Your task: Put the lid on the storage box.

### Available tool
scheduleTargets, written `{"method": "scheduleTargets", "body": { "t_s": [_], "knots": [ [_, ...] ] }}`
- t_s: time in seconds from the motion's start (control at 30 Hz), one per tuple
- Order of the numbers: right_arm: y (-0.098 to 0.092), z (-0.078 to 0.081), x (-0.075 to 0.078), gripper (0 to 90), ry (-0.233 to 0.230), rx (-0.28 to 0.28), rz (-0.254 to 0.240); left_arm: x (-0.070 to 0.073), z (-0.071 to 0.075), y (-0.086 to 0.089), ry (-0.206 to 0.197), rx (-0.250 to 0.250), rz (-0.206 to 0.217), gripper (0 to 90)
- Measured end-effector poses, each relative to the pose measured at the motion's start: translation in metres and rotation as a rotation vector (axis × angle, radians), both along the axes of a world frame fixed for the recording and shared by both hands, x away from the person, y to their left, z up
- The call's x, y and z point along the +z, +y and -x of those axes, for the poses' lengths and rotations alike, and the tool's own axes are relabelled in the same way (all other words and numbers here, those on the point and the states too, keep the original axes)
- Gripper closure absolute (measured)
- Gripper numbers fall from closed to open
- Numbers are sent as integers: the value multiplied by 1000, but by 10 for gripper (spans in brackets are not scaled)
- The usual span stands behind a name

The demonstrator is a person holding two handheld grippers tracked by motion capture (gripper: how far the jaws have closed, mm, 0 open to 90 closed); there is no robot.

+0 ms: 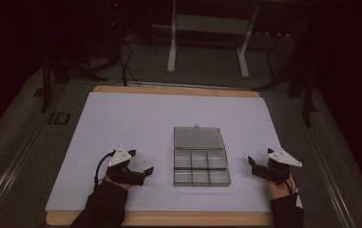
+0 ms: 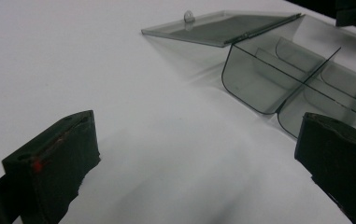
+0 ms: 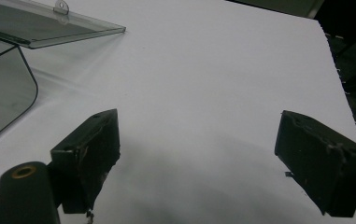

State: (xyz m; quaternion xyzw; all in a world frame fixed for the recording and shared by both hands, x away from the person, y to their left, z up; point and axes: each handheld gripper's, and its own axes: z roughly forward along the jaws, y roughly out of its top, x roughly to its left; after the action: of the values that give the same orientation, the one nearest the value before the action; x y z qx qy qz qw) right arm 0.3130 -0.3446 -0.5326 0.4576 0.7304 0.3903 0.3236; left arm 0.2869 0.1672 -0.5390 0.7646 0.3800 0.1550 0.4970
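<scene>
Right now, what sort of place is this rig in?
Probably a lab data-collection bench: a white sheet over a wooden tabletop, dark surroundings with cables on the floor, and a lone open compartment box staged between hand-held tongs.

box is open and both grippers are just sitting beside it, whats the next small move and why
Probably bring the left gripper toward the lid to fold it shut: the compartments look empty, the lid lies flat behind them, and both grippers are open and hold nothing.

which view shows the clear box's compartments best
The high view: the whole compartment box lies open, six compartments in two rows, lid flat behind. The left gripper view catches some compartments obliquely; the right gripper view catches one corner and the lid.
</scene>
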Motion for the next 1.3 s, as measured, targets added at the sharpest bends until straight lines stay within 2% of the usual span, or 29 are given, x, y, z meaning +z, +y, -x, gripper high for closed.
{"method": "scheduleTargets", "body": {
  "t_s": [0.33,0.47,0.6,0.83,0.93,1.13,1.3],
  "knots": [
    [1,0,0,140,2,-1,10,0,-3,-2,26,-27,-18,11],
    [2,-1,0,140,8,1,20,-1,-9,-5,94,-79,-44,11],
    [3,0,0,140,6,3,29,0,-13,-8,143,-122,-73,11],
    [3,0,0,141,8,4,28,6,-16,-16,188,-156,-76,12],
    [3,-1,-1,141,11,5,29,10,-20,-22,213,-169,-98,12],
    [3,-1,0,141,13,4,23,25,-28,-35,220,-179,-116,12],
    [3,-1,-1,141,11,5,27,35,-36,-46,221,-194,-111,20]
  ]
}}
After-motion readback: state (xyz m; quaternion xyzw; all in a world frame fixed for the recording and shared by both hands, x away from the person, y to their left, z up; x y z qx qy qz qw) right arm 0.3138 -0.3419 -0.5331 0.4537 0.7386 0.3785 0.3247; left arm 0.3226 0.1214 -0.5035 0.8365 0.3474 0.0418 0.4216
